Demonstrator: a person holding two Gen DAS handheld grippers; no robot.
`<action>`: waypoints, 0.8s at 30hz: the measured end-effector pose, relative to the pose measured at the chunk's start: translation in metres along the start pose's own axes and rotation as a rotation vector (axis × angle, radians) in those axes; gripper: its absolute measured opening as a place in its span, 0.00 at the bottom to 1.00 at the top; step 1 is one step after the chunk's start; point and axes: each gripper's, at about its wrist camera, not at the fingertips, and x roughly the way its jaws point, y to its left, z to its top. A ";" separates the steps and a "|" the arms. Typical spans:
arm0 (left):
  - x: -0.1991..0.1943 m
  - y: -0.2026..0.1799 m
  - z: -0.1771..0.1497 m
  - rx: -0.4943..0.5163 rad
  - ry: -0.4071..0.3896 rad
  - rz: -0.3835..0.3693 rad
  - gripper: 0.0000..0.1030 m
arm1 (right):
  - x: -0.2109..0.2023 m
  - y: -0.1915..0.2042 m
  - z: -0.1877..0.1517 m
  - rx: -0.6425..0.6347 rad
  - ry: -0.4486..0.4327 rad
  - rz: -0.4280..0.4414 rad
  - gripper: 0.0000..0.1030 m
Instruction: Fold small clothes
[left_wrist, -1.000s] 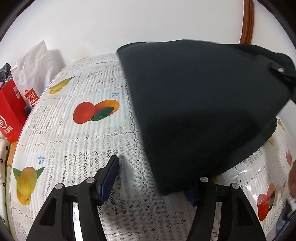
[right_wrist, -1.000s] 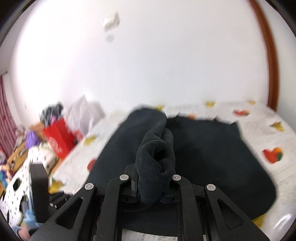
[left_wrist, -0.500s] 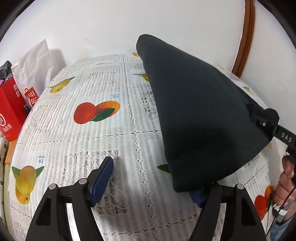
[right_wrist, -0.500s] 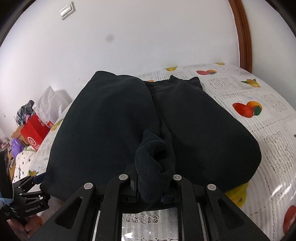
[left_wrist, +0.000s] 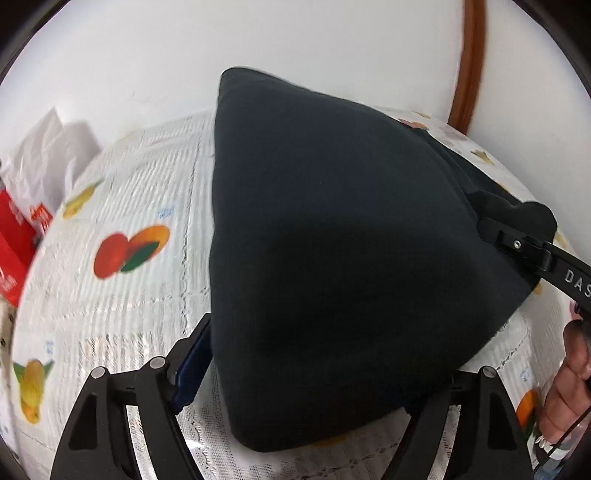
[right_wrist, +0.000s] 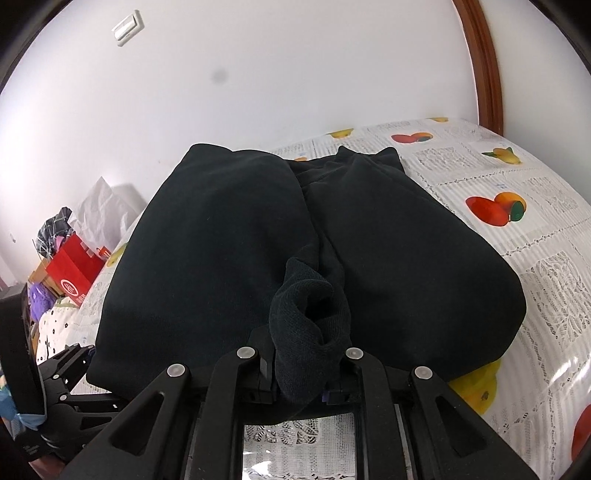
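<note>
We find the dark, soft knit garment (right_wrist: 229, 258) lying doubled over on the fruit-printed lace-pattern tablecloth (right_wrist: 546, 258), directly ahead of both tools. The right gripper (right_wrist: 308, 365) has its jaws drawn close together and clamped on a bunched wad of the garment's near edge, which stands up between them. The left gripper (left_wrist: 317, 373) has just been opening; its jaws stand wide apart with the garment's near corner lying between them, and its visible blue pad (left_wrist: 192, 365) sits just beside the cloth without pressing it, so we judge that corner released. The chief risk, in our judgement, is that lifting the right tool away before it lets go would drag the bunched edge and pull the top layer out of line. A second risk is the left jaw catching the loose corner on withdrawal. Ahead of the right tool, the far hem shows two small points near the wall. To its right the cloth lies bare and offers room; to its left a red paper bag (right_wrist: 74, 273) and clutter crowd the table's edge.
</note>
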 end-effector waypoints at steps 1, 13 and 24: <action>0.000 0.001 -0.001 -0.006 -0.006 0.001 0.79 | 0.000 0.000 0.002 -0.002 0.003 0.001 0.14; -0.005 0.011 -0.007 -0.016 -0.008 0.032 0.79 | -0.075 -0.029 0.025 -0.003 -0.265 -0.046 0.13; -0.011 0.016 -0.003 -0.014 -0.003 -0.032 0.76 | -0.024 -0.059 0.014 0.019 -0.079 -0.171 0.13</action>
